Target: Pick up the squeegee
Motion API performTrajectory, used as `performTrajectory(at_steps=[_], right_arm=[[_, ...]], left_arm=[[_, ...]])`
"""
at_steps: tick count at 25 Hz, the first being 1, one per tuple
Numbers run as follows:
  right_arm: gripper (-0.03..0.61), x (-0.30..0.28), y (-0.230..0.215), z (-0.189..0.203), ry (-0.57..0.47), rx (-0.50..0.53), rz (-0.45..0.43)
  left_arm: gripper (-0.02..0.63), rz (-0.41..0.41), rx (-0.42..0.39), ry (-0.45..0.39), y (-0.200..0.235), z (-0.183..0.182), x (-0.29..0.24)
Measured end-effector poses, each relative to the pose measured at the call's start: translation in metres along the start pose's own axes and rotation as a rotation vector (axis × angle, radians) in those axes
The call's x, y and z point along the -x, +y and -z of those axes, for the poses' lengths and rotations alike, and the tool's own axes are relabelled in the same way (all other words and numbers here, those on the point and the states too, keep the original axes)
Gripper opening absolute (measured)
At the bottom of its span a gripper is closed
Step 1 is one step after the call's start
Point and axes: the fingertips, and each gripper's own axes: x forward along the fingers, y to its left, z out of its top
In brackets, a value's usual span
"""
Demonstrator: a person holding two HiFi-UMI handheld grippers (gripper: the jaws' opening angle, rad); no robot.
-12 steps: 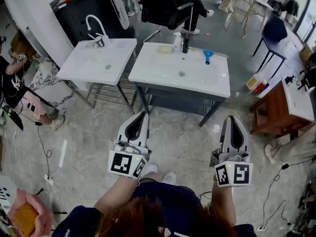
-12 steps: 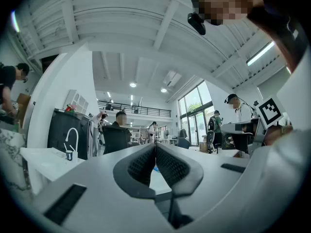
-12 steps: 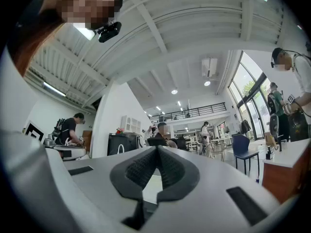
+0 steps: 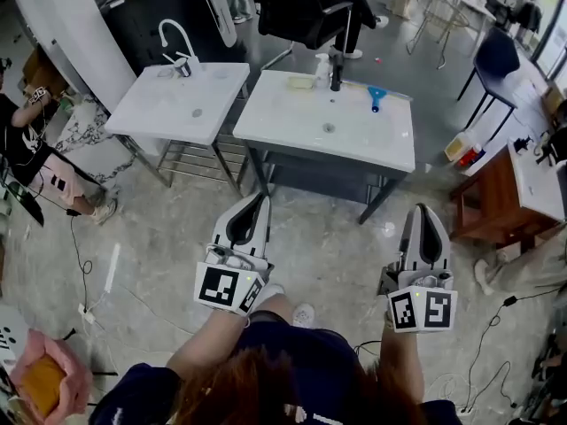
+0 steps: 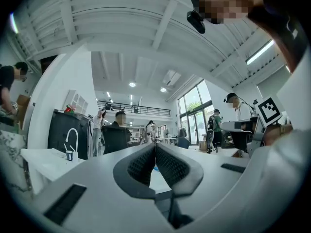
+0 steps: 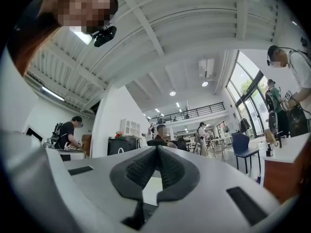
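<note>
Approach stage, still out of reach. Squeegee (image 4: pixel 376 96), blue, lies near the back edge of the right washbasin (image 4: pixel 354 144), toward its right corner. My left gripper (image 4: pixel 255 204) and right gripper (image 4: pixel 423 212) hang over the floor, well short of it. Both sets of fingers are pressed together and hold nothing. Next, likely: close in, part one pair, line up on the handle.

Grey marble floor (image 4: pixel 159 237), two white washbasins (image 4: pixel 182 104) (image 4: pixel 354 140), black chair (image 4: pixel 292 11), wooden table (image 4: pixel 492 197), tall windows (image 5: pixel 194 113)
</note>
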Motion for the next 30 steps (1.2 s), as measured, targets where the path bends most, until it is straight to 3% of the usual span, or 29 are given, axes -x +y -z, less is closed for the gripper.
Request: performTrajectory(at_steps=[7, 12, 20, 30], right_arm=[[0.031, -0.015, 0.005, 0.02, 0.041, -0.01, -0.012], [0.162, -0.044, 0.005, 0.036, 0.089, -0.015, -0.034], [0.242, -0.132, -0.011, 0.053, 0.109, 0.003, 0.01], [0.262, -0.264, -0.017, 0.073, 0.105, 0.014, 0.037]], left_arm=[[0.02, 0.0, -0.001, 0.018, 0.009, 0.009, -0.009], [0.02, 0.017, 0.013, 0.023, 0.022, 0.018, -0.037], [0.02, 0.039, 0.032, 0.025, 0.073, 0.029, -0.119], [0.02, 0.109, 0.031, 0.016, 0.146, 0.032, -0.238]])
